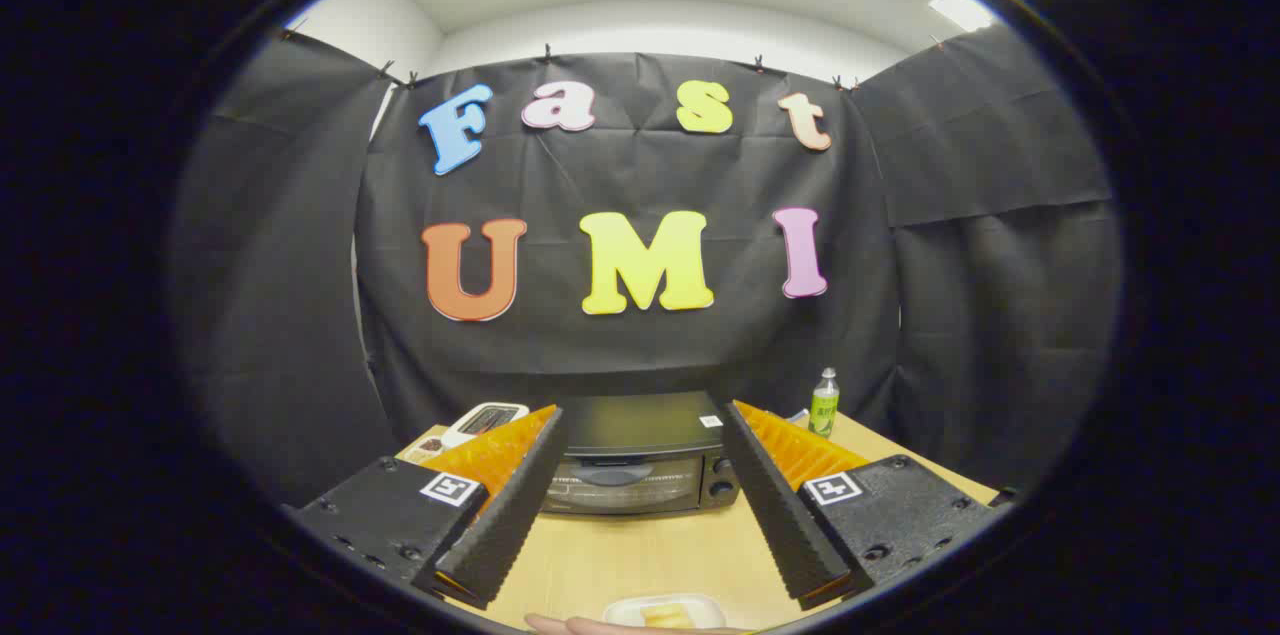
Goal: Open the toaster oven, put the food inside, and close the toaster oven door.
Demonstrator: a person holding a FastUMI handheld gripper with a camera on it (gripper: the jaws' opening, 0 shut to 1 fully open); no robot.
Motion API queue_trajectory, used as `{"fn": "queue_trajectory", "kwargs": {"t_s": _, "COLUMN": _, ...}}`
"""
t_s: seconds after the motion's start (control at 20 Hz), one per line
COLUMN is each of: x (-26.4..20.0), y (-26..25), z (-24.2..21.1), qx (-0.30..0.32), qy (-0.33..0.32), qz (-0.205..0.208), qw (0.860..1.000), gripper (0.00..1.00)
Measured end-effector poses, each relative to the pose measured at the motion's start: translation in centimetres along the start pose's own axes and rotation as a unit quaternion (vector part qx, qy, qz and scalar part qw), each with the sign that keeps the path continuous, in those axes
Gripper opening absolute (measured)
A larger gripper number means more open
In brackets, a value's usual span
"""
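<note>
Black cloth lines the booth behind a pale wooden surface. Gripper hangs above the surface with its fingers spread wide, gripping nothing. Toaster oven stands beyond the fingers, framed between them, door closed, two knobs on its right side. Food, a yellowish piece, lies on a white plate near the fingertips, between them and closer than the oven. A person's hand lies just beside the plate. Green bottle stands upright beyond the right finger. A white device lies beyond the left finger, beside the oven
</note>
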State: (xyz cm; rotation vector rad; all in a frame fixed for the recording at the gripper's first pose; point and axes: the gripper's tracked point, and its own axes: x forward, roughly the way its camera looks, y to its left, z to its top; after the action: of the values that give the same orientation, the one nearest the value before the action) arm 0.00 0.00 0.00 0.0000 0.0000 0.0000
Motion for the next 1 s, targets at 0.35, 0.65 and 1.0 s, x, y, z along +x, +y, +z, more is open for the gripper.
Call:
{"fn": "queue_trajectory", "kwargs": {"t_s": 0.35, "x": -0.19, "y": -0.20, "z": -0.29, "qx": -0.012, "qy": 0.003, "qz": -0.002, "qw": 1.000, "gripper": 1.00}}
{"fn": "queue_trajectory", "kwargs": {"t_s": 0.65, "x": -0.44, "y": -0.20, "z": 0.07, "qx": -0.019, "qy": -0.011, "qz": -0.006, "qw": 1.000, "gripper": 1.00}}
{"fn": "queue_trajectory", "kwargs": {"t_s": 1.0, "x": 0.19, "y": -0.93, "z": 0.12, "qx": -0.019, "qy": -0.014, "qz": -0.016, "qw": 1.000, "gripper": 1.00}}
